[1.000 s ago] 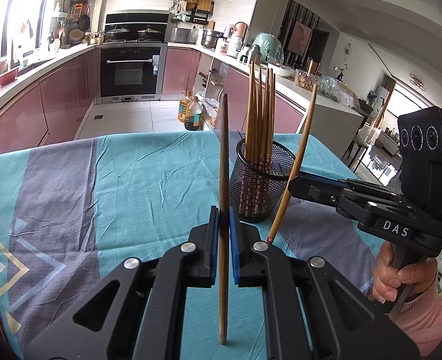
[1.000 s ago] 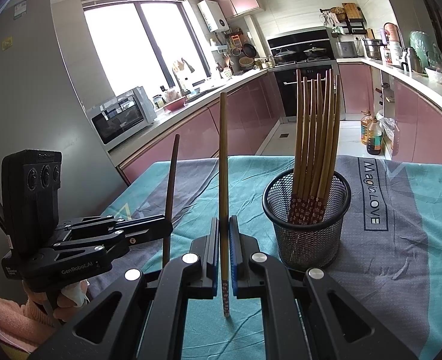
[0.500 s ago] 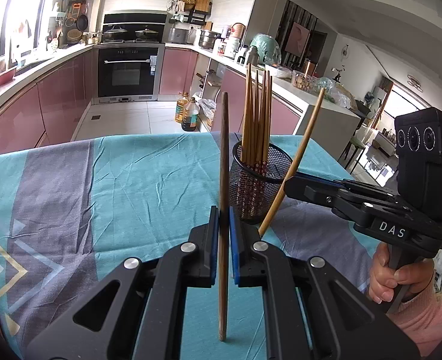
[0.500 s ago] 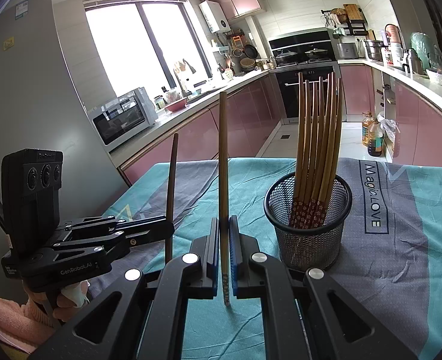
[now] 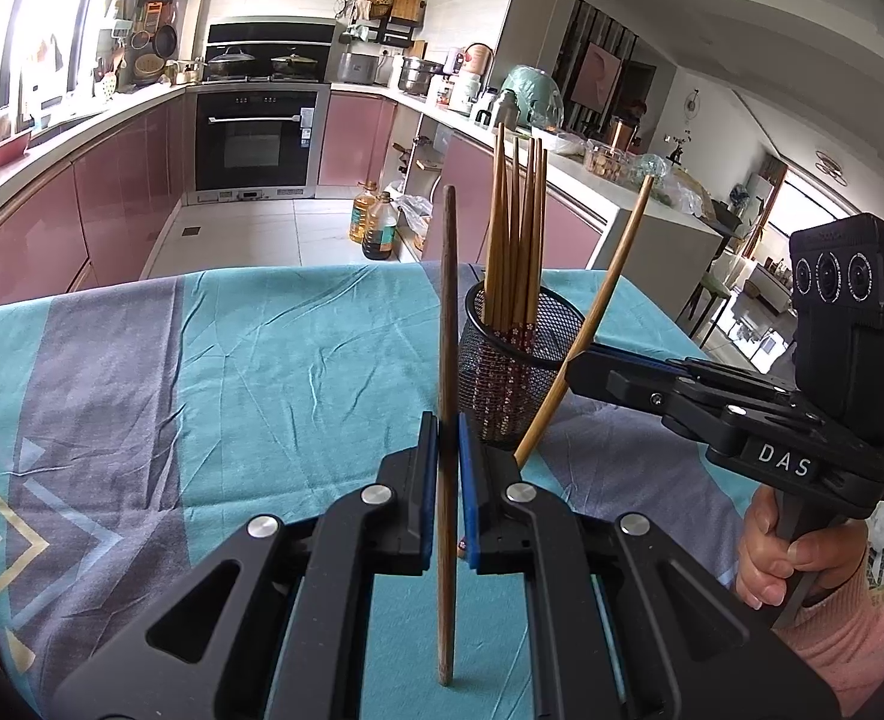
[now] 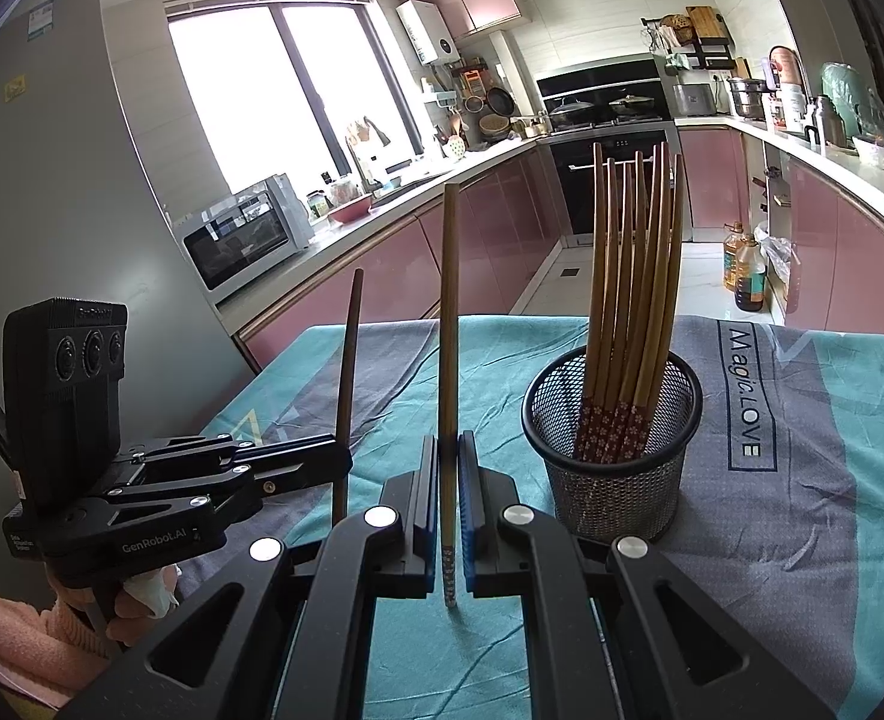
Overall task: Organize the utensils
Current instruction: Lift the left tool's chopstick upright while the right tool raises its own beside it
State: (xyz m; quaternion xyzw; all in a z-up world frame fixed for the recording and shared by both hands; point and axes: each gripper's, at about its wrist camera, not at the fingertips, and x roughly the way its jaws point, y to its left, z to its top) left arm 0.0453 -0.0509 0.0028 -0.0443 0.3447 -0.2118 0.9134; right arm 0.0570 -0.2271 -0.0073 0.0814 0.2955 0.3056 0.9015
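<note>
A black mesh cup (image 5: 520, 372) (image 6: 613, 468) stands on the table and holds several upright chopsticks (image 5: 517, 228) (image 6: 634, 276) with patterned ends down. My left gripper (image 5: 448, 438) (image 6: 339, 456) is shut on a dark brown chopstick (image 5: 449, 300) (image 6: 348, 360), held upright just left of the cup. My right gripper (image 6: 449, 462) (image 5: 586, 360) is shut on a lighter chopstick (image 6: 449, 330) (image 5: 598, 324) with its patterned end down. In the left wrist view this chopstick leans to the right in front of the cup.
A teal and grey tablecloth (image 5: 231, 372) (image 6: 802, 510) covers the table, whose far edge lies just behind the cup. A hand in a pink sleeve (image 5: 802, 570) grips each handle. Pink kitchen cabinets, an oven and oil bottles (image 5: 375, 228) on the floor lie beyond.
In the left wrist view the lighter chopstick in my right gripper leans a little further right than a second ago. Both grippers stay shut and keep their place.
</note>
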